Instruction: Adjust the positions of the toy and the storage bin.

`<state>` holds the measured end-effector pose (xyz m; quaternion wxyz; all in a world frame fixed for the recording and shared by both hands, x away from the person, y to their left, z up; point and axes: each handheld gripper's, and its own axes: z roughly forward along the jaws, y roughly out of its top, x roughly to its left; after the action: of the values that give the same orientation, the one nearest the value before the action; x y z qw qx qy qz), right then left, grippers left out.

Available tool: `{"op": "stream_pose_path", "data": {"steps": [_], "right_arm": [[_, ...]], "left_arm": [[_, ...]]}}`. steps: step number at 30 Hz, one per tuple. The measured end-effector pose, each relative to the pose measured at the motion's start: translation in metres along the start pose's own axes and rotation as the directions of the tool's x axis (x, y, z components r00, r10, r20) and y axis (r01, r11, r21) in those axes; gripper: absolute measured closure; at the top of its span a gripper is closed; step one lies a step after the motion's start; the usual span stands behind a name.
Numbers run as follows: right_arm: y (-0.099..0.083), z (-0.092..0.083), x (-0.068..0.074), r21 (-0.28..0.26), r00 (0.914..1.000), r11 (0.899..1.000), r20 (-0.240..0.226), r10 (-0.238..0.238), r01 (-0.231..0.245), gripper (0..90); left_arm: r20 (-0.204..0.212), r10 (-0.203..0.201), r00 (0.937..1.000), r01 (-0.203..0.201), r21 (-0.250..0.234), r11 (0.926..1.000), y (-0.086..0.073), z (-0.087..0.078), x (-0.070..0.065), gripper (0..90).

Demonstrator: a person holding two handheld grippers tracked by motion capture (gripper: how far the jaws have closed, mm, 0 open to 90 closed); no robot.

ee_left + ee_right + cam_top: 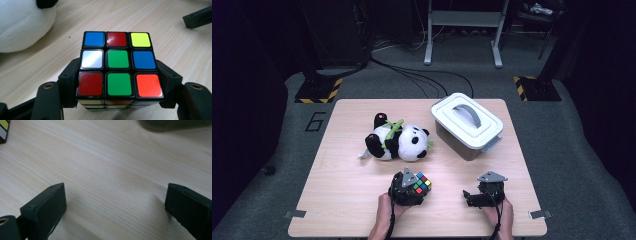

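- Since my left gripper point(117, 100) has its jaws pressed against the two opposite side faces of the puzzle cube point(118, 65), I read this as a grip taken: the pads sit low on the cube's flanks, which leaves the coloured top face open to the camera.
- Resting on the wooden table point(342, 200), the cube point(422, 183) lies near the front edge, a little left of centre, just near of the plush panda point(399, 142).
- Flat, parallel sides are why I judge the squeeze goes across the cube and not corner to corner; it should hold square without twisting.
- My right gripper point(115, 207) hangs wide and holds nothing, low over bare wood to the right of the cube, likely parked so it stays clear of the left hand's work.
- Far right stands the white lidded box point(467, 125), its lid on and grey handle folded flat, well apart from the cube.
- Next, I would judge a straight lift is needed, keeping clear of the panda.
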<state>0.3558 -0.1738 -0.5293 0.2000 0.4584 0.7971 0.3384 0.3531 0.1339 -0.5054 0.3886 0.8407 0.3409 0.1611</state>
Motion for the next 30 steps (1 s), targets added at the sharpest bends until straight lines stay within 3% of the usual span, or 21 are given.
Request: {"op": "stream_pose_path", "data": {"steps": [16, 24, 27, 29, 30], "right_arm": [[0.0, 0.0, 0.0, -0.001, 1.0, 1.0, -0.002, 0.002, -0.002, 3.0], [0.0, 0.0, 0.0, -0.001, 1.0, 1.0, -0.002, 0.002, -0.002, 2.9], [0.0, 0.0, 0.0, 0.0, 1.0, 1.0, 0.0, 0.001, -0.001, 3.0], [0.0, 0.0, 0.0, -0.001, 1.0, 1.0, 0.0, 0.0, 0.0, 2.9], [0.0, 0.0, 0.0, -0.001, 1.0, 1.0, 0.0, 0.0, 0.0, 2.9]], "left_arm": [[-0.078, -0.043, 0.9961, 0.042, -0.018, 0.999, -0.019, -0.028, 0.024, 34.1], [-0.139, -0.079, 0.9871, 0.075, -0.035, 0.9966, -0.029, -0.048, 0.046, 34.1], [-0.165, -0.099, 0.9812, 0.092, -0.047, 0.9946, -0.033, -0.058, 0.056, 34.0], [-0.196, -0.115, 0.9738, 0.107, -0.051, 0.993, -0.037, -0.068, 0.067, 34.1], [-0.196, -0.115, 0.9738, 0.107, -0.051, 0.993, -0.037, -0.068, 0.067, 34.1]]}}
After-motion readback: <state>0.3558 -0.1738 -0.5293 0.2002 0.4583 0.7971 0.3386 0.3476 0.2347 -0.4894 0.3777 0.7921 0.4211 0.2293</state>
